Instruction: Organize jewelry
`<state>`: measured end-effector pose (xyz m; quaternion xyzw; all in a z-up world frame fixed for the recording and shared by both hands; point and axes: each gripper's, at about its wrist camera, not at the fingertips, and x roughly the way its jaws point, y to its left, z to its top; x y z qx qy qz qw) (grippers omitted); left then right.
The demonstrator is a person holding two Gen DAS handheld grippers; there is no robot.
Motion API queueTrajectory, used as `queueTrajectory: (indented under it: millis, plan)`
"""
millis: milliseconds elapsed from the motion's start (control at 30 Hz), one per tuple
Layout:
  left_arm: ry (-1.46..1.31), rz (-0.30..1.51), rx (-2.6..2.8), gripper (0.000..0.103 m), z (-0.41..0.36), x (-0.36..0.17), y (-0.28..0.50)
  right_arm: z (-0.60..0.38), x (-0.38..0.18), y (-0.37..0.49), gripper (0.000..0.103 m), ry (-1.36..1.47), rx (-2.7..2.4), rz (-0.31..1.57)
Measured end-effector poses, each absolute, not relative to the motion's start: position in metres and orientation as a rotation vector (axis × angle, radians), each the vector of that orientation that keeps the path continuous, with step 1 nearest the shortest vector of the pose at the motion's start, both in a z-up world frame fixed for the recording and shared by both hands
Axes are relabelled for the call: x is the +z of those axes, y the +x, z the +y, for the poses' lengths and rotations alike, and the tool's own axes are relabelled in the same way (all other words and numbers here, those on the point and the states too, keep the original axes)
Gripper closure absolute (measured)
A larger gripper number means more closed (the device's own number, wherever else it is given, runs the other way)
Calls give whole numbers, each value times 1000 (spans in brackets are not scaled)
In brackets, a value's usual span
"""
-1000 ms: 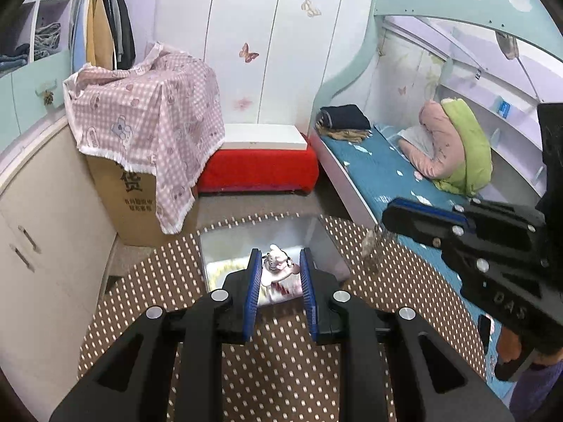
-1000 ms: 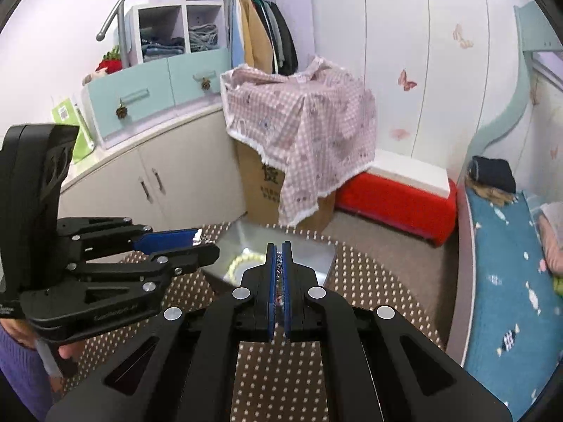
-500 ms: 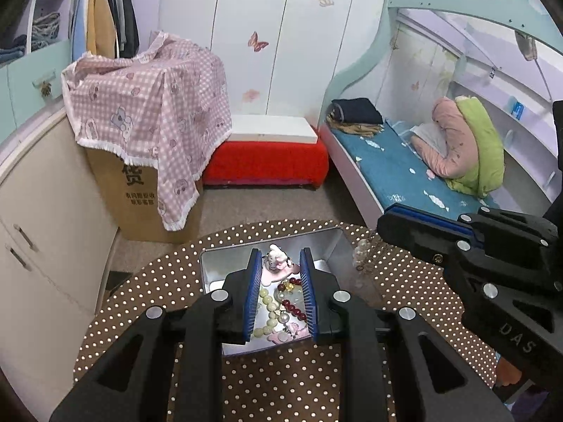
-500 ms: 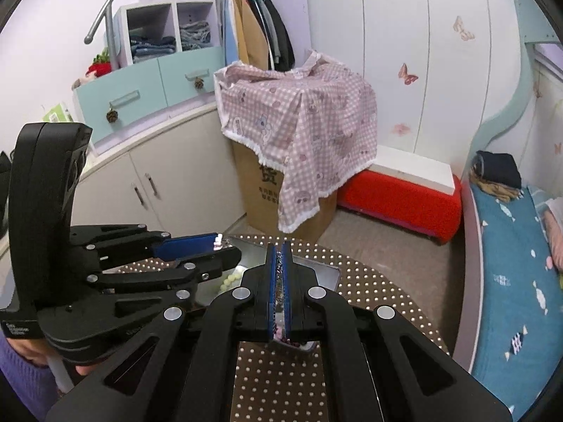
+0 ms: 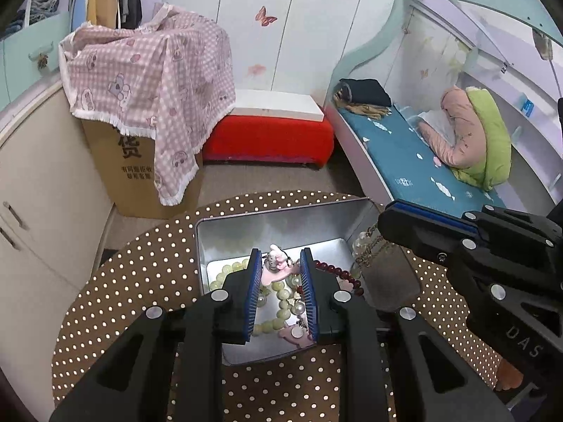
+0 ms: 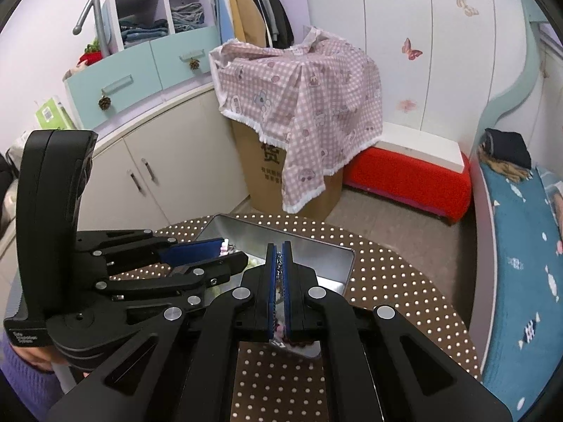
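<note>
A silver metal tin [image 5: 246, 232] [image 6: 316, 249] sits on a round brown polka-dot table [image 5: 133, 281]. It holds green bead strings [image 5: 281, 313], a dark red bead bracelet [image 5: 337, 274] and pink pieces. My left gripper [image 5: 279, 263] is shut on a pink and white figurine charm [image 5: 276, 263] and holds it over the tin. My right gripper [image 6: 278, 256] is shut on a thin metal chain [image 6: 278, 270]. In the left wrist view the right gripper [image 5: 422, 225] holds that chain [image 5: 369, 249] with clear beads hanging above the tin's right wall.
The left gripper [image 6: 197, 256] shows at the left of the right wrist view, over the tin. Beyond the table stand a cardboard box under a pink checked cloth [image 5: 147, 81], a red bench [image 5: 267, 137], cream cabinets [image 6: 158, 161] and a blue-mattress bed [image 5: 404, 154].
Both grippers have moved down and closer over the tin, each still holding its piece. The tin's inside and the beads have come into fuller view.
</note>
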<state>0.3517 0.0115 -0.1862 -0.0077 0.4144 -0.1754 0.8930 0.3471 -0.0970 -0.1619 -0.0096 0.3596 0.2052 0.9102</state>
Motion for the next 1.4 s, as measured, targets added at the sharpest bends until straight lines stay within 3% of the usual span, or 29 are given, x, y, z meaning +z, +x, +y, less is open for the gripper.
queueTrajectory:
  millis: [233, 300, 567, 700, 1000, 1200, 1233, 1333, 1400]
  plan:
    - [-25, 870, -359, 81, 13, -189, 353, -97, -171, 350, 100, -11, 422, 761]
    - [-24, 860, -349, 71, 13, -187, 350, -98, -173, 351, 100, -6, 422, 766]
    - [-34, 845, -347, 68, 17, -180, 342, -100, -175, 349, 99, 2, 421, 780]
    - [-37, 818, -328, 51, 19, -172, 333, -101, -170, 343, 99, 0, 414, 771]
    - [-48, 699, -232, 27, 34, -131, 287, -116, -133, 299, 97, 24, 371, 687]
    - [-41, 605, -189, 21, 35, -97, 236, -120, -101, 236, 96, 1, 342, 592]
    - [-31, 587, -179, 21, 33, -91, 225, -120, -96, 222, 92, 2, 339, 577]
    - [-15, 550, -176, 15, 28, -79, 194, -121, -83, 191, 34, 12, 331, 522]
    - [-10, 522, -171, 14, 27, -72, 178, -124, -71, 163, 34, 13, 320, 449]
